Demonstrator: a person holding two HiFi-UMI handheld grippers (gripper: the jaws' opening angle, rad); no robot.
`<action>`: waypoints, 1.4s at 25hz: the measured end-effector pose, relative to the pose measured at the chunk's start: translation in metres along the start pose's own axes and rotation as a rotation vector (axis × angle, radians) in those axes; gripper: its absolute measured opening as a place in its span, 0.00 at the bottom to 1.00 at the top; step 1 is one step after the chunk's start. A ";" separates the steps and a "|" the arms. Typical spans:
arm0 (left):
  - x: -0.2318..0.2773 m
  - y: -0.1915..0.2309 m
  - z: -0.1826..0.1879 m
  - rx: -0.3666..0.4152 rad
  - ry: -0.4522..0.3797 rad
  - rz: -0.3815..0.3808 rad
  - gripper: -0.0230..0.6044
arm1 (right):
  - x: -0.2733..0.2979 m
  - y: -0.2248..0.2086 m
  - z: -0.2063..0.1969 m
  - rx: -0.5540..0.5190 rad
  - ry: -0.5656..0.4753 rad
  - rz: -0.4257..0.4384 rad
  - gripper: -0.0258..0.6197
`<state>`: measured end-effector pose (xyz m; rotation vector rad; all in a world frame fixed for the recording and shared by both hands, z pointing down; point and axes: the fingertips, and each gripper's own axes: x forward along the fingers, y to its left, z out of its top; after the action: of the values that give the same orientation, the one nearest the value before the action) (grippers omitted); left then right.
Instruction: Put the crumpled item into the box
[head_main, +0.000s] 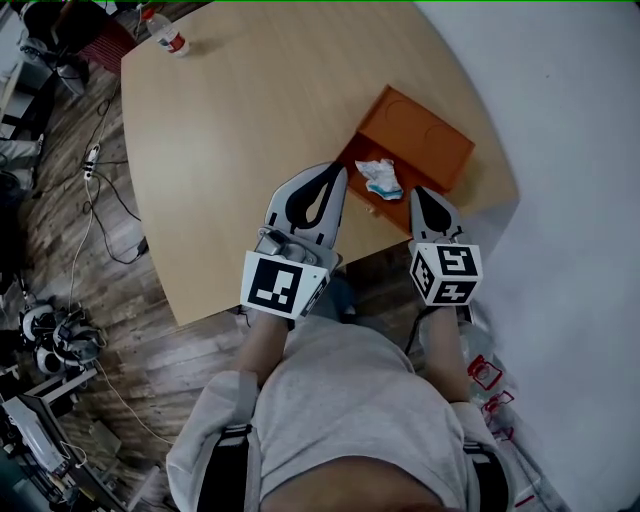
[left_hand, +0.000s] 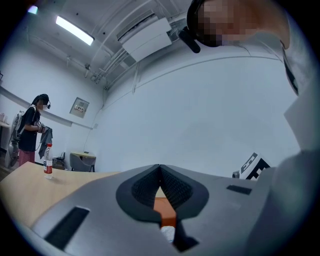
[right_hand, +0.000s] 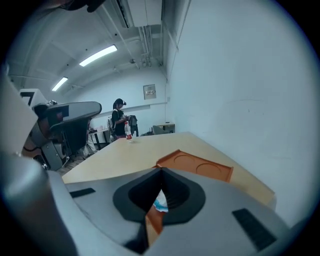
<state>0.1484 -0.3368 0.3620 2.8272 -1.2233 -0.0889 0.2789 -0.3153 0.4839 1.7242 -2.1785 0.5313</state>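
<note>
Already in the box (head_main: 430, 140), the crumpled item (head_main: 381, 177) (left gripper (head_main: 338, 170), right gripper (head_main: 419, 191): closed, empty).

The person is wearing a pale grey shirt (head_main: 345, 400), with dark straps (head_main: 232, 462) running down at both sides of it. The left gripper (head_main: 333, 172) and the right gripper (head_main: 420, 192) are showing smooth grey shells lined with black ribbed pads (left_hand: 175, 187). Each is carrying a black-and-white marker cube (head_main: 283, 283).
</note>
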 end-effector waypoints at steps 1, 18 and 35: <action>-0.002 -0.005 0.003 0.003 -0.004 -0.007 0.06 | -0.008 0.001 0.003 0.006 -0.017 -0.002 0.06; -0.054 -0.098 0.039 0.074 -0.053 -0.137 0.06 | -0.144 0.015 0.028 0.025 -0.251 -0.087 0.06; -0.118 -0.146 0.059 0.117 -0.100 -0.201 0.06 | -0.240 0.050 0.027 0.003 -0.393 -0.164 0.06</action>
<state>0.1693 -0.1527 0.2948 3.0757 -0.9872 -0.1756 0.2844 -0.1121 0.3447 2.1329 -2.2513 0.1623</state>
